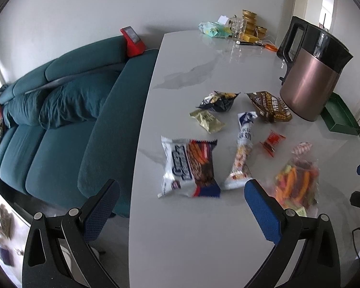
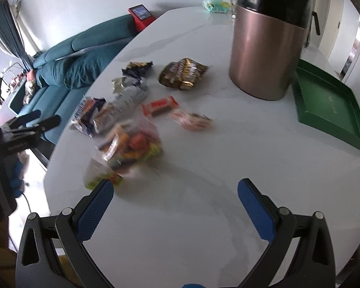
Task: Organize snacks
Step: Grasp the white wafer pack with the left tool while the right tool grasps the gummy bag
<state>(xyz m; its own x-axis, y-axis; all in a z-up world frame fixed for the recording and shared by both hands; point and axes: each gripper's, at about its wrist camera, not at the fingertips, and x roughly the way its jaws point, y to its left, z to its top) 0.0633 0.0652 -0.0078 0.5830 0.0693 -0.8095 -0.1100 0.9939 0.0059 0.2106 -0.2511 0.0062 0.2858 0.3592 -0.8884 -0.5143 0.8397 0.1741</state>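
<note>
Several snack packets lie on the white marble table (image 1: 192, 240). In the left wrist view: a white and blue biscuit pack (image 1: 189, 168), a long white pack (image 1: 242, 148), a clear bag of orange sweets (image 1: 296, 182), a small red packet (image 1: 272, 142), a brown packet (image 1: 270, 106), a black packet (image 1: 218, 100) and a pale yellow packet (image 1: 207, 121). My left gripper (image 1: 182, 204) is open and empty, just short of the biscuit pack. My right gripper (image 2: 175, 199) is open and empty over bare table, right of the sweets bag (image 2: 129, 148). An empty green tray (image 2: 328, 105) sits at the right.
A copper and black kettle (image 2: 266, 43) stands between the snacks and the green tray (image 1: 340, 115). Glasses, gold bowls and a wipes pack (image 1: 214, 30) sit at the table's far end. A teal sofa (image 1: 60, 120) runs along the table's left edge.
</note>
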